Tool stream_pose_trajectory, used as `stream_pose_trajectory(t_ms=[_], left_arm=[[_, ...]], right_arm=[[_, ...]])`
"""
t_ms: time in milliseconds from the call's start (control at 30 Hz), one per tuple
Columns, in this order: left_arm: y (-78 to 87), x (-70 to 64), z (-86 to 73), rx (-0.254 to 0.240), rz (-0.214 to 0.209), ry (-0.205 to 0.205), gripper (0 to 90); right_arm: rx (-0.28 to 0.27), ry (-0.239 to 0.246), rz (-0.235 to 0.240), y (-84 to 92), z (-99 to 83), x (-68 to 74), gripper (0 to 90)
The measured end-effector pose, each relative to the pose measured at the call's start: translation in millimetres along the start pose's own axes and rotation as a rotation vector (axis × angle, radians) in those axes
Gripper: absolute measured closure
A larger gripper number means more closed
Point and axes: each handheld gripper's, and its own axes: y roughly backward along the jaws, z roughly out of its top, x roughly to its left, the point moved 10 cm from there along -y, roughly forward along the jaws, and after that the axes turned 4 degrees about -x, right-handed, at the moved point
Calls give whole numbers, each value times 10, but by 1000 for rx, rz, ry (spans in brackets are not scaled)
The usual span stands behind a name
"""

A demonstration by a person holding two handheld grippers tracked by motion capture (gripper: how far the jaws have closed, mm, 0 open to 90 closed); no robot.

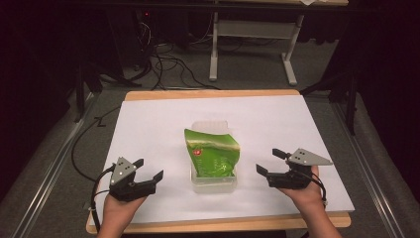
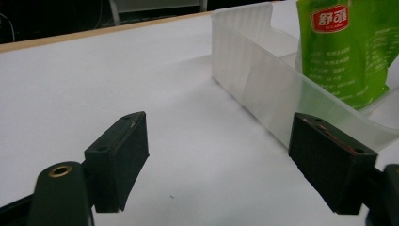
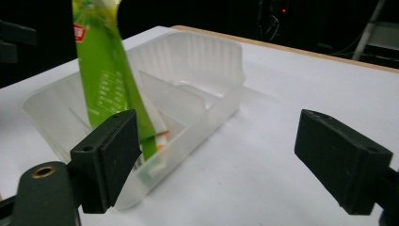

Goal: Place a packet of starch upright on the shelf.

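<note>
1. A clear, ribbed plastic tray (image 1: 214,179) with inner dividers sits near the middle of the white-topped desk (image 1: 148,129); it serves as the landmark here.
2. A green, glossy snack pouch with a red logo (image 1: 212,153) stands inside the tray, leaning against its wall and rising well above the rim. I judge the tray's walls and a divider are what prop it upright.
3. The left tool (image 1: 150,169) hovers to the left of the tray, apart from it, jaws spread wide with nothing between them. In the left gripper view the tray (image 2: 263,80) and pouch (image 2: 343,52) lie just beyond the right-hand jaw.
4. The right tool (image 1: 270,161) hovers to the right of the tray, likewise wide open and empty; its own view has the pouch (image 3: 106,75) and tray (image 3: 207,61) ahead and to the left.
5. Both tools flanking the tray, empty, suggests the pouch has been placed and let go.
</note>
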Motion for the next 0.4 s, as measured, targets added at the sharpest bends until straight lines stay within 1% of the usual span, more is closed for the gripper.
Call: stream_pose_trajectory(t_ms=[100, 167, 200, 267, 400], left_arm=[[-32, -54, -14, 13, -10, -20, 207], [-52, -75, -30, 22, -15, -24, 206], [-51, -70, -34, 25, -10, -29, 206], [-52, -65, -41, 26, -14, -18, 207], [-38, -40, -44, 24, -17, 7, 218]], right_arm=[[-8, -19, -15, 41, -4, -82, 149], [-8, -22, -17, 32, -5, -96, 149], [-6, -17, -15, 24, -11, -91, 149], [3, -8, -14, 11, -27, -81, 149], [6, -11, -10, 1, -31, -68, 150]])
